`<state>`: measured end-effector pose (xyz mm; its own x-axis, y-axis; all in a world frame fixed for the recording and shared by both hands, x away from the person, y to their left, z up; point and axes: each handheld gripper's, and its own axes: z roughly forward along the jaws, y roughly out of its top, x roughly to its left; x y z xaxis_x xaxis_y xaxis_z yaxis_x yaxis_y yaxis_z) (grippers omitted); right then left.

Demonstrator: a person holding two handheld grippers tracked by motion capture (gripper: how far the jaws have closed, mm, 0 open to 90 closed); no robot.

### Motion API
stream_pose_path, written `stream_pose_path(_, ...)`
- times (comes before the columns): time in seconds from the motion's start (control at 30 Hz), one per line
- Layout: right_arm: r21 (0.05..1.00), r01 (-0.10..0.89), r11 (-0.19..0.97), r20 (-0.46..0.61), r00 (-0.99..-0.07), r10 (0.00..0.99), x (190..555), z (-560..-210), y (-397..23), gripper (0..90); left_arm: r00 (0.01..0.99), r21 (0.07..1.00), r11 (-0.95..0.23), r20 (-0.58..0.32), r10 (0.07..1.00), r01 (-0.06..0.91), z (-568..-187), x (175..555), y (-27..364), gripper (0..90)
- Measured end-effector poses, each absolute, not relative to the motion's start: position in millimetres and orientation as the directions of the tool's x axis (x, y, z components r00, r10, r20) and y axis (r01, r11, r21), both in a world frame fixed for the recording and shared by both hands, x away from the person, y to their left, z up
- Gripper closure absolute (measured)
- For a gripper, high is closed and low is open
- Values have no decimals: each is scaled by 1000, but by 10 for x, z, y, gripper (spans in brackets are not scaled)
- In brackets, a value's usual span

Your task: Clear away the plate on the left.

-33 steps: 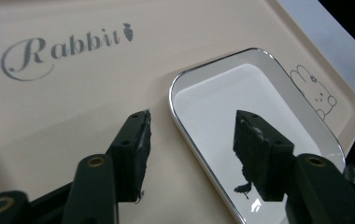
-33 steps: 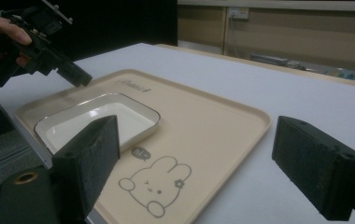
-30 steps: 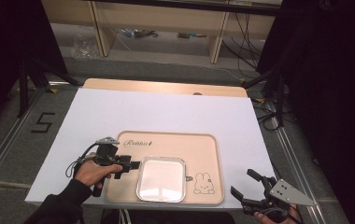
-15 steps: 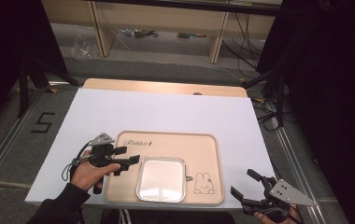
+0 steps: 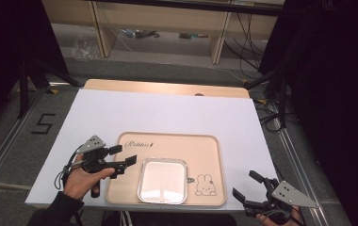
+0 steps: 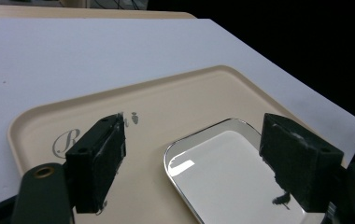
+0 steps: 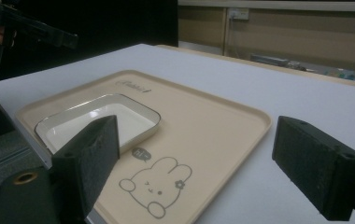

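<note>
**So, left gripper has let go of the little metal dish**

Okay, quick rundown. The left gripper (image 5: pixel 123 156) sits just off the left edge of the beige tray (image 5: pixel 167 143), held in the person's left hand (image 5: pixel 80 181). Its jaws have just been opening and now stand wide apart, released, with nothing pinched between them. In the left gripper view you can see both black pads (image 6: pixel 98 156) hanging clear, and the shiny metal dish (image 6: pixel 231 172) sits below and just ahead of them, closer to the right-hand pad, not touched by either one.

From above, the dish (image 5: pixel 163 180) is a rounded square, lying flat inside the tray, in its near-left part, right in front of the left gripper's jaw tips. Just past the dish, on the side away from that gripper, there's a rabbit drawing (image 5: pixel 205 184) printed on the tray floor, and some cursive lettering (image 5: pixel 139 145) up beside the gripper's far jaw.

The right gripper (image 5: pixel 248 192) is parked well off to the other side, beyond the tray's right edge at the near corner of the white table top (image 5: pixel 167 113). Its jaws are spread wide too and empty. In its own view the tray (image 7: pixel 241 121) and dish (image 7: pixel 98 121) lie ahead and to the left of it, well apart from the pads.
</note>
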<state>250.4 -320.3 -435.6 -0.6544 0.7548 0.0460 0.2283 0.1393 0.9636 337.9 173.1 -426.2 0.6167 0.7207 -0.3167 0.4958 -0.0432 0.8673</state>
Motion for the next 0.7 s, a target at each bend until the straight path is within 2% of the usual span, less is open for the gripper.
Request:
stream_pose_path(0.03,959,248,140,58,-651,757,2490,-4350,-3203,157,614,871,-33,-318,722,490,-4270,3367,1740,225)
stream_pose_path(0.1,960,216,176,8,-653,757,2507,-4344,-3229,157,627,883,-25,-314,713,469,-4279,3340,1763,218)
stream_pose_path(0.13,967,221,126,55,-663,746,2512,-4366,-3190,157,628,888,-21,-308,715,460,-4285,3324,1776,212)
stream_pose_path(0.37,960,244,137,58,-653,755,2499,-4355,-3195,157,645,904,-6,-301,702,428,-4275,3189,1829,178)
stream_pose_path(0.47,964,215,157,28,-669,743,2519,-4354,-3201,157,654,912,-7,-288,700,409,-4260,3138,1825,168)
stream_pose_path(0.7,963,222,155,40,-683,729,2525,-4359,-3192,157,671,922,-32,-256,696,385,-4267,3033,1830,154)
